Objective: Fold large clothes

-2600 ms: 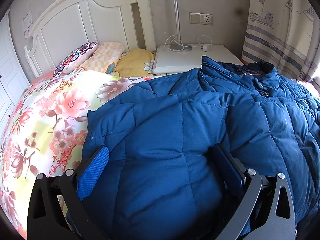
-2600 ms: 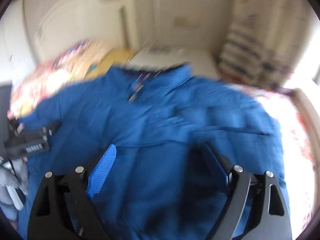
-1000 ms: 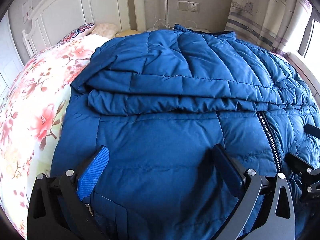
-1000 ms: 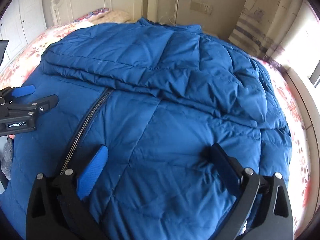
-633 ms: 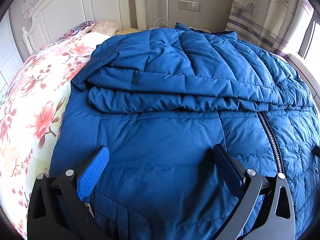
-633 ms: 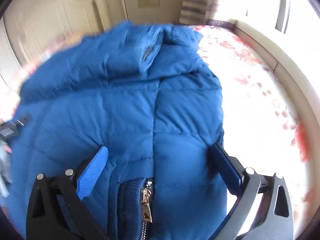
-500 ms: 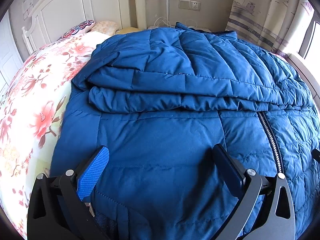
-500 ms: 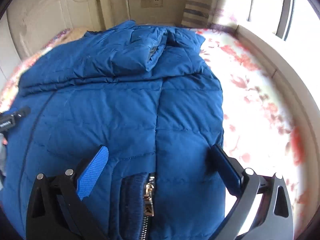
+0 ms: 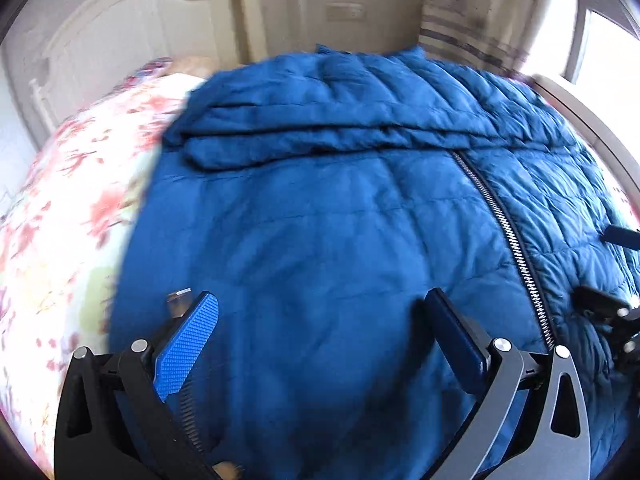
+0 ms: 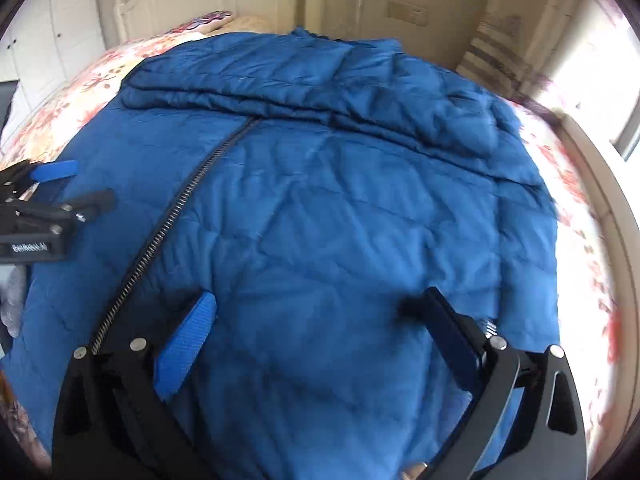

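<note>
A big blue quilted down jacket (image 9: 340, 216) (image 10: 340, 208) lies spread on the flowered bed, its far part folded over into a thick ridge (image 9: 320, 140). A metal zipper (image 9: 508, 236) (image 10: 160, 236) runs down its front. My left gripper (image 9: 320, 316) stands open just above the jacket's near left panel, nothing between its fingers. My right gripper (image 10: 316, 312) is open too, over the near right panel beside the zipper. Each gripper shows at the edge of the other's view: the right one (image 9: 616, 272) and the left one (image 10: 68, 188).
A flowered bedspread (image 9: 68, 208) (image 10: 584, 216) shows on both sides of the jacket. White headboard (image 9: 120, 44) and pillows (image 10: 216, 20) stand at the far end. A curtain (image 9: 476, 20) and a bright window (image 10: 624, 92) lie to the right, with a wall socket (image 10: 406, 12) behind.
My right gripper has swung back left from the jacket's right edge to over the right front panel. The left view shifted slightly right and blurred; both grippers stay open.
</note>
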`<state>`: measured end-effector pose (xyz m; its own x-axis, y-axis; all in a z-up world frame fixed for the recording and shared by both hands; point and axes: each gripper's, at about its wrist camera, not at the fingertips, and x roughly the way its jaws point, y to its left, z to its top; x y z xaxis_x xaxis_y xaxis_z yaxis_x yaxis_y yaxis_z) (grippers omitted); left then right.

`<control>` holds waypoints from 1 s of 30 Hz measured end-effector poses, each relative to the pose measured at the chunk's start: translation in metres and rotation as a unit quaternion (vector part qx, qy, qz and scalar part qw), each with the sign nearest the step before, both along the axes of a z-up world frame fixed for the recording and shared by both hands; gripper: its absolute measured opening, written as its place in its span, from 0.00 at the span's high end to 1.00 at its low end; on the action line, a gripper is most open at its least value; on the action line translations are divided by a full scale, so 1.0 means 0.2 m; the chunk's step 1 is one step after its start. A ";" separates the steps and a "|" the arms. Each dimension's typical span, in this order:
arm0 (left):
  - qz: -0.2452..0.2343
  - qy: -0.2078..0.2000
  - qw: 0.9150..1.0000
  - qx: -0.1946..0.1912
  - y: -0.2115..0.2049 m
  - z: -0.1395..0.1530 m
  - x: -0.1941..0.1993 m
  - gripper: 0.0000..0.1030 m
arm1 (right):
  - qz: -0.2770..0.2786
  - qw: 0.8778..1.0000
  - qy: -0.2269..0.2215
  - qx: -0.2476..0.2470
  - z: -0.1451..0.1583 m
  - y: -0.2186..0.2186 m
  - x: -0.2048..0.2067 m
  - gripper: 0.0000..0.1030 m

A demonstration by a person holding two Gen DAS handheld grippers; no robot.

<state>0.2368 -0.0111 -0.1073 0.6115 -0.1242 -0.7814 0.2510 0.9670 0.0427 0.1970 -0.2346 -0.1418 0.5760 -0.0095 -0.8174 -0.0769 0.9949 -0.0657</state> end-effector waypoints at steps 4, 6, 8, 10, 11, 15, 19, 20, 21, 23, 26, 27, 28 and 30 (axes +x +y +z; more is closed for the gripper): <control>0.044 -0.006 0.999 -0.021 0.22 0.02 -0.07 0.04 | -0.034 0.999 -0.010 -0.004 -0.02 -0.17 -0.12 0.03; 0.059 0.004 0.997 -0.044 0.32 0.00 -0.06 0.04 | -0.051 0.999 -0.010 0.015 -0.04 -0.24 -0.18 0.03; 0.083 0.016 0.995 -0.057 0.39 0.00 -0.04 0.04 | -0.063 0.998 -0.014 0.010 -0.02 -0.27 -0.25 0.03; 0.088 -0.006 0.995 -0.050 0.39 0.03 -0.09 0.05 | -0.056 0.998 -0.032 -0.016 0.03 -0.21 -0.31 0.03; 0.076 -0.017 0.996 -0.047 0.37 0.06 -0.13 0.05 | -0.035 0.998 -0.043 -0.011 0.05 -0.17 -0.36 0.03; -0.020 -0.049 0.998 -0.045 0.22 0.12 -0.36 0.05 | 0.048 0.998 -0.045 -0.006 0.04 0.00 -0.53 0.03; -0.077 -0.034 0.995 0.047 0.03 -0.06 -0.49 0.04 | 0.055 0.998 -0.044 -0.003 -0.08 0.03 -0.60 0.02; -0.076 -0.048 0.995 0.036 0.05 -0.07 -0.50 0.04 | 0.054 0.998 -0.043 0.005 -0.08 0.02 -0.61 0.02; -0.075 -0.042 0.996 0.029 0.07 -0.07 -0.49 0.04 | 0.054 0.998 -0.039 0.007 -0.07 0.01 -0.62 0.02; -0.071 -0.027 0.997 0.025 0.09 -0.05 -0.48 0.04 | 0.056 0.998 -0.028 -0.006 -0.05 0.01 -0.64 0.03; -0.058 -0.023 0.998 0.005 0.16 -0.01 -0.50 0.04 | 0.039 0.998 -0.047 -0.014 0.02 -0.01 -0.70 0.03; -0.056 -0.026 0.998 -0.003 0.19 0.00 -0.54 0.04 | 0.040 0.998 -0.055 -0.008 0.04 -0.03 -0.72 0.03; -0.053 -0.031 0.998 -0.007 0.21 -0.01 -0.58 0.04 | 0.044 0.997 -0.066 0.000 0.05 -0.03 -0.76 0.03; -0.055 -0.035 0.998 -0.010 0.25 -0.03 -0.64 0.04 | 0.060 0.995 -0.080 0.010 0.06 -0.01 -0.83 0.03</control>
<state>0.1090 0.0394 -0.1136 0.6461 -0.2085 -0.7342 0.3531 0.9345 0.0453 0.0315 -0.2363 -0.1305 0.6954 0.0817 -0.7139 -0.1851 0.9804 -0.0680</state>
